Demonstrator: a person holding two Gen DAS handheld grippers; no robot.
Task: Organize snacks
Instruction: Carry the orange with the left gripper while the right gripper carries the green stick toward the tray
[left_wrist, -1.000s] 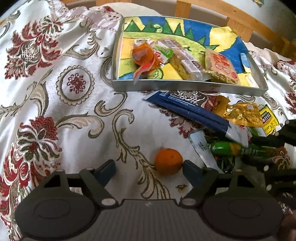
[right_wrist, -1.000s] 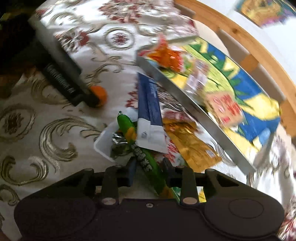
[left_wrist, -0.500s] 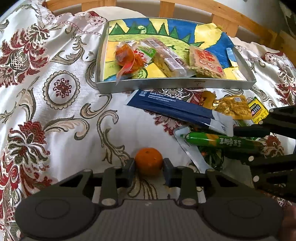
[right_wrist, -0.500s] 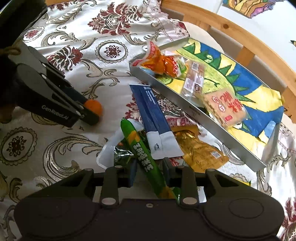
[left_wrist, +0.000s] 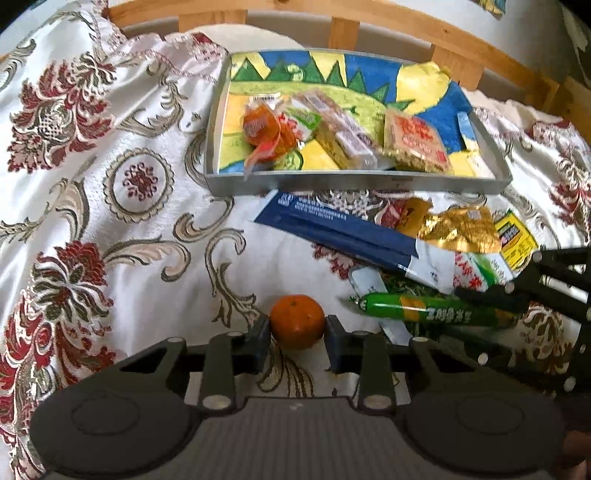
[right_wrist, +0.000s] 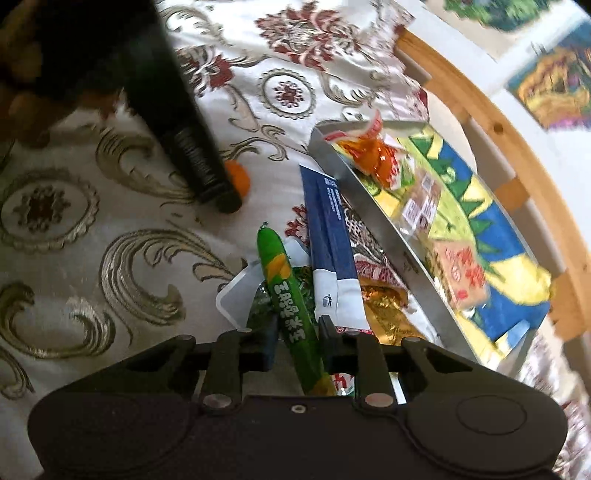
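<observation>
Hiding half the mandarin (right_wrist: 238, 177), left jaws clenched on it, right jaws pinching green sausage (right_wrist: 291, 310).

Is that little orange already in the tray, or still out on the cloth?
Still out. The orange sits on the cloth, short of the tray, pinched between the left gripper's fingers.

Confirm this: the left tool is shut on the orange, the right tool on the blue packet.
Wrong on one point. The right tool is shut on the green sausage stick, not the blue packet beside it, as the right wrist view shows. The left tool does grip the orange.
</observation>
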